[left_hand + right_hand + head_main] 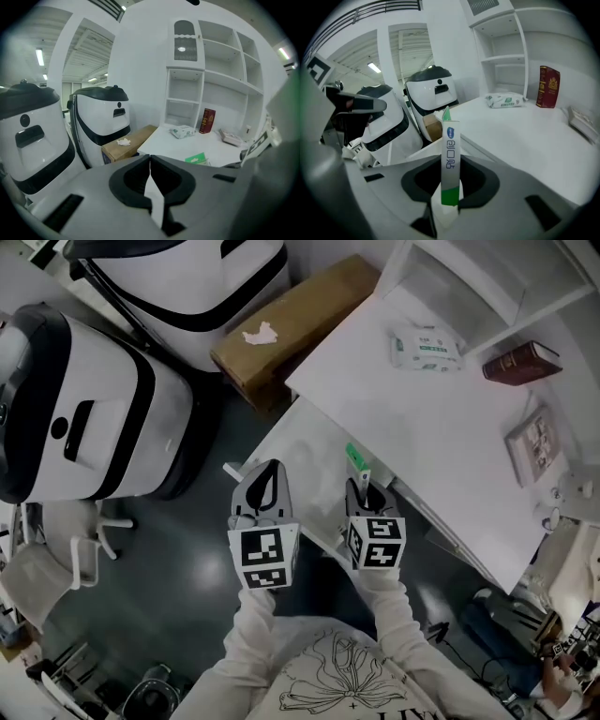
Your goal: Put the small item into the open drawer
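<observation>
Now right gripper (366,491) jaws are pinching the small item (450,150) by the open drawer (291,442); left gripper (150,159) jaws are pressing together, empty. Drop-in pending.

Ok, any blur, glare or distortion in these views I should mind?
Head view: dim, sharp, a glare patch on the floor. Left gripper view: fisheye bends the shelves, right edge smeared. Right gripper view: fisheye too, packet in the right tongs sharp, left edge blurred.
</observation>
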`<state>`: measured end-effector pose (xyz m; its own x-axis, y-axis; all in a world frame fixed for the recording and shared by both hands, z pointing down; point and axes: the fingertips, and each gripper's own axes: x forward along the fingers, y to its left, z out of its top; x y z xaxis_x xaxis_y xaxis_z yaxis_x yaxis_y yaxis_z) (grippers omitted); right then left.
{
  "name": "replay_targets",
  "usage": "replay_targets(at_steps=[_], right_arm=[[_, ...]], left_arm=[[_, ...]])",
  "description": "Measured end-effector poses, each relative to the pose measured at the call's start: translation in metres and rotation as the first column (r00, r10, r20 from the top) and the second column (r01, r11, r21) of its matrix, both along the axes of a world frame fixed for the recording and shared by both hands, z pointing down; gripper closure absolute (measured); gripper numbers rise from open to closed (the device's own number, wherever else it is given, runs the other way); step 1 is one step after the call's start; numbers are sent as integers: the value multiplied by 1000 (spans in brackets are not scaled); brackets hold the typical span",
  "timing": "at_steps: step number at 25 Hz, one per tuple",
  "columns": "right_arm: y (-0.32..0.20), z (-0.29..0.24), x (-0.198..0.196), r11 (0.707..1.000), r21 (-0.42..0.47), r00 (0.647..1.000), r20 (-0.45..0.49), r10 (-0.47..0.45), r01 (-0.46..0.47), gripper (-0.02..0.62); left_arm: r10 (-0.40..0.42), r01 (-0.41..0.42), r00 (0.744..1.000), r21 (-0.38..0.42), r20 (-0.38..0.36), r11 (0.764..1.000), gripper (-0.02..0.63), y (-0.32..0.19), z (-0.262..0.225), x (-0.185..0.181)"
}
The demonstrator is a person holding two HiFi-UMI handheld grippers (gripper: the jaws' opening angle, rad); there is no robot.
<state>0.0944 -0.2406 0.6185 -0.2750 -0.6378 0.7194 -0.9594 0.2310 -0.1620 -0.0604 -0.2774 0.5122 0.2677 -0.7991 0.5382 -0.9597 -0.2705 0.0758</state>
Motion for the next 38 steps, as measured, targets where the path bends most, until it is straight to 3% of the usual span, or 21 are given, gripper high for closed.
replay_targets(at_steps=[10, 19, 29, 38], right_arm=[[-1, 86, -8, 984, -178, 1000, -29, -6, 0, 508], [-12, 139, -15, 959, -283, 998, -54, -14, -2, 508], [-26, 179, -18, 935, -355, 997, -73, -13, -14, 507], [-38, 194, -23, 934, -357, 997, -75, -25, -4, 505]], left_arm=[[8, -8, 1000, -44, 0, 999, 599, -22, 27, -6], [17, -17, 1000, -82, -6, 997, 599, -34, 51, -14], [12, -13, 1000, -114, -9, 993, 598, -38, 68, -20], [8, -8, 1000, -135, -6, 991, 598, -39, 78, -23]])
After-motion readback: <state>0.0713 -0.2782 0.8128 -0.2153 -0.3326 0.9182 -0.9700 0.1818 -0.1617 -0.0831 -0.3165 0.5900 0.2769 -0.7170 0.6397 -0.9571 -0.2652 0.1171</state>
